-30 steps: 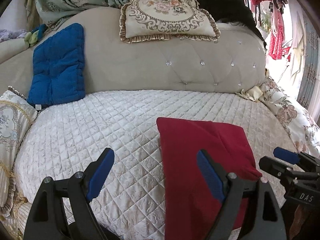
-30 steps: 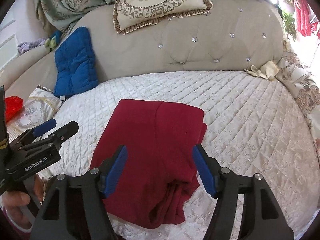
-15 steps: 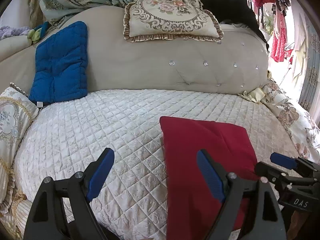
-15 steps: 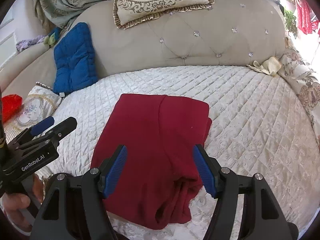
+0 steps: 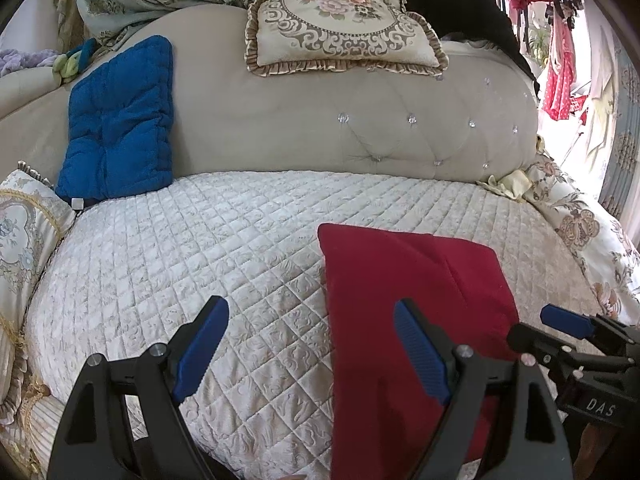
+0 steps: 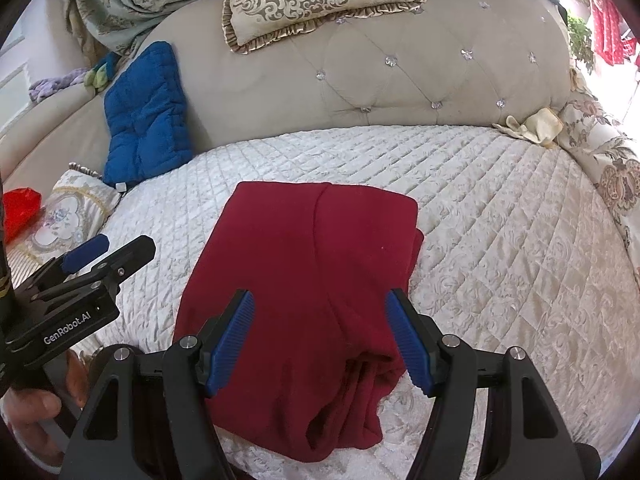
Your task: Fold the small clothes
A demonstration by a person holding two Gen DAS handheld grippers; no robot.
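A dark red garment (image 6: 316, 280) lies folded flat on the quilted white bed cover (image 6: 500, 216); it also shows in the left wrist view (image 5: 408, 312). My right gripper (image 6: 320, 336) is open and empty, hovering over the garment's near end. It also shows at the right of the left wrist view (image 5: 544, 330). My left gripper (image 5: 308, 352) is open and empty, above the cover at the garment's left edge. It shows from the side in the right wrist view (image 6: 108, 252), left of the garment.
A tufted beige headboard (image 5: 320, 128) stands behind. A blue cushion (image 5: 120, 120) leans at the back left, a patterned pillow (image 5: 340, 20) sits on top. Floral pillows lie at the left (image 5: 20, 240) and right (image 5: 588, 232) edges. A pale cloth (image 6: 532, 124) lies back right.
Both grippers have drawn back a little toward me and risen slightly; the garment lies unmoved. Both stay open.
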